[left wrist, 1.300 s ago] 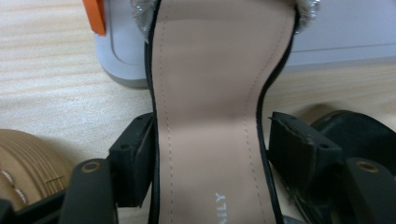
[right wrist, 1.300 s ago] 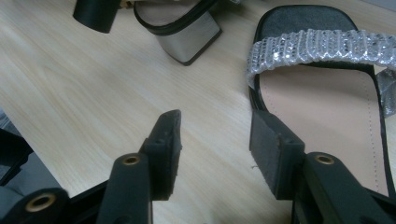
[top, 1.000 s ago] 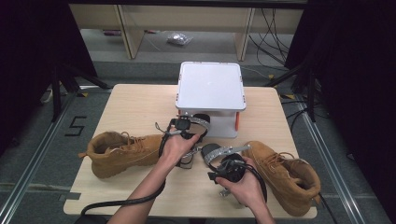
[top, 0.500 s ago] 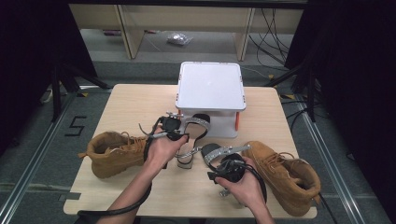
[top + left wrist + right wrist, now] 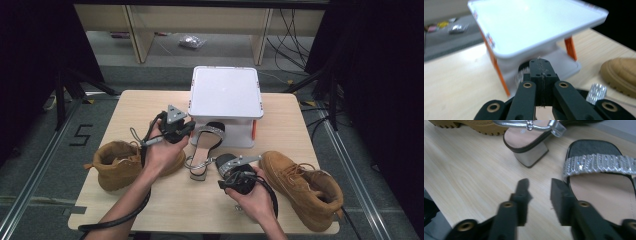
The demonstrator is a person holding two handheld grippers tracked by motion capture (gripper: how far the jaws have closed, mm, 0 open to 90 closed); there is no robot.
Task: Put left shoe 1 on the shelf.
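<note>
A sandal (image 5: 206,144) with a glitter toe strap lies mid-table, its toe under the white stand (image 5: 225,92). My left gripper (image 5: 176,125) is raised to its left. In the left gripper view its jaws (image 5: 541,72) are pressed together with nothing between them; they have just been closing. My right gripper (image 5: 225,170) is low over the table. Its jaws (image 5: 539,187) stand apart over bare wood and have just been closing. A second glitter-strapped sandal (image 5: 599,167) lies right beside the right-hand jaw. The first sandal's block heel (image 5: 531,152) is farther off.
A tan boot (image 5: 125,162) stands at the left under my left forearm. Another tan boot (image 5: 305,187) lies at the right, close to my right hand. The wooden table (image 5: 125,107) has bare room at the back left. The white stand has orange legs (image 5: 570,47).
My left gripper has lifted up and to the left, away from the sandal, and its jaws have shut. The sandal stayed where it was. My right hand has kept its place.
</note>
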